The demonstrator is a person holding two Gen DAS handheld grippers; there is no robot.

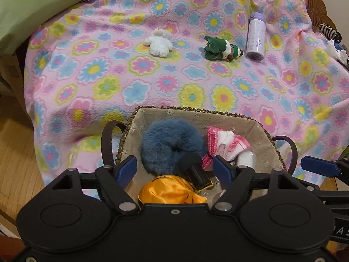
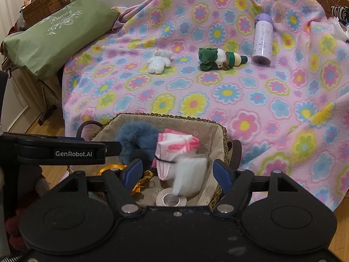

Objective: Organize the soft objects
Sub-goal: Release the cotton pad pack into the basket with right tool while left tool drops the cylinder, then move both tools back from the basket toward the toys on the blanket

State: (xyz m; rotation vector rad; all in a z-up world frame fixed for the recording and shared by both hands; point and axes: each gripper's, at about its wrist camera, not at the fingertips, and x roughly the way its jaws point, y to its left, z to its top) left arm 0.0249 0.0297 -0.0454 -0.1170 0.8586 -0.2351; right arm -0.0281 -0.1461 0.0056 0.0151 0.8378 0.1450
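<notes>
A lined wicker basket (image 1: 196, 110) (image 2: 163, 115) sits at the near edge of the flowered blanket. It holds a blue fluffy scrunchie (image 1: 168, 142) (image 2: 135, 135), an orange satin pouch (image 1: 168, 191) and a pink-and-white sock bundle (image 1: 220, 140) (image 2: 174, 144). My left gripper (image 1: 174, 163) hovers open over the scrunchie and pouch, touching neither. My right gripper (image 2: 177, 166) is open too. The sock bundle, its lower part blurred, lies between the pads without being pressed. Farther back on the blanket lie a white teddy bear (image 1: 158, 42) (image 2: 159, 62) and a green plush doll (image 1: 220, 49) (image 2: 218, 60).
A lilac bottle (image 1: 256, 37) (image 2: 262, 40) lies right of the doll. A green pillow (image 1: 32, 6) (image 2: 54, 35) rests at the back left with a wicker bag (image 2: 47, 3) behind it. A tape roll (image 2: 171, 199) sits in the basket's near corner. Wooden floor shows on the left.
</notes>
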